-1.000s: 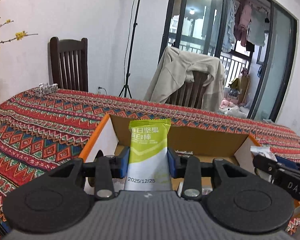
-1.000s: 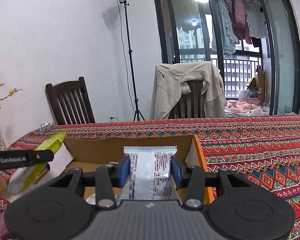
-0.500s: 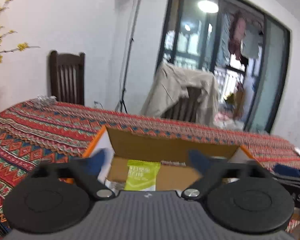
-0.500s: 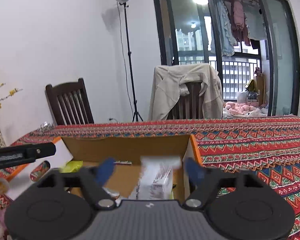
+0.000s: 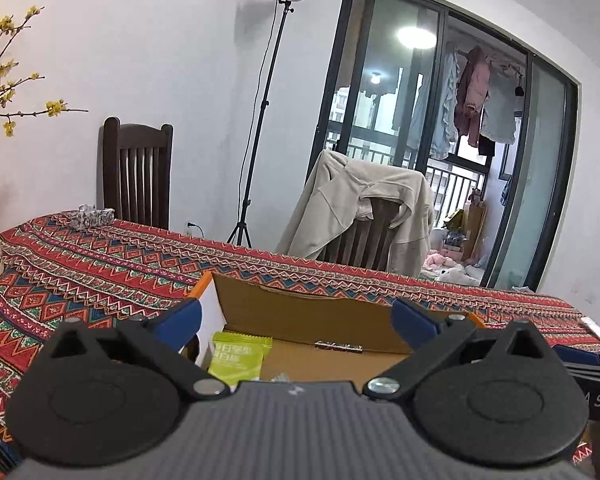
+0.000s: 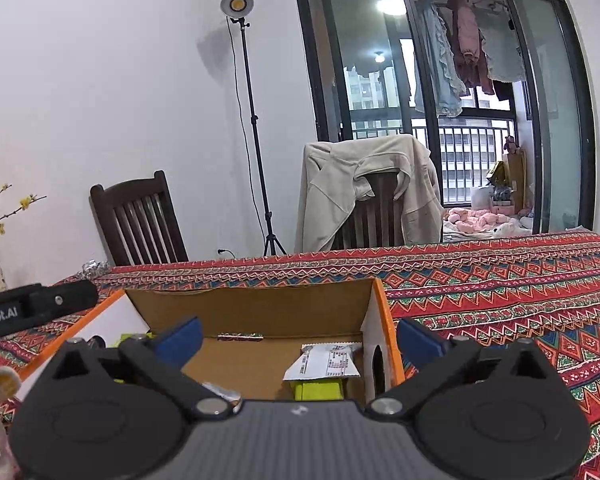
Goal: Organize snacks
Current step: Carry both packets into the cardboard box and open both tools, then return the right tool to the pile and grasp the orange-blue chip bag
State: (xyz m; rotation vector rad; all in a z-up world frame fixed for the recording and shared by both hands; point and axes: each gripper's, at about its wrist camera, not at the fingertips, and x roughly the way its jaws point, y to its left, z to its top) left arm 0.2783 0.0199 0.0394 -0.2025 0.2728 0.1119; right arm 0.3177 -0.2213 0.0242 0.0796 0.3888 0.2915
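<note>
**Both grippers empty over the box**

Left gripper hangs with jaws spread wide, holding nothing; right gripper likewise, wide and empty. Below, the cardboard box lies open-topped: green snack packet at its left wall, white packet leaning near the orange right wall. Beyond its rim runs the patterned tablecloth, then chairs

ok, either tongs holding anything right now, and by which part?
Nothing held. Left tongs and right tongs are open; green snack packet and white snack packet lie in the cardboard box.
</note>
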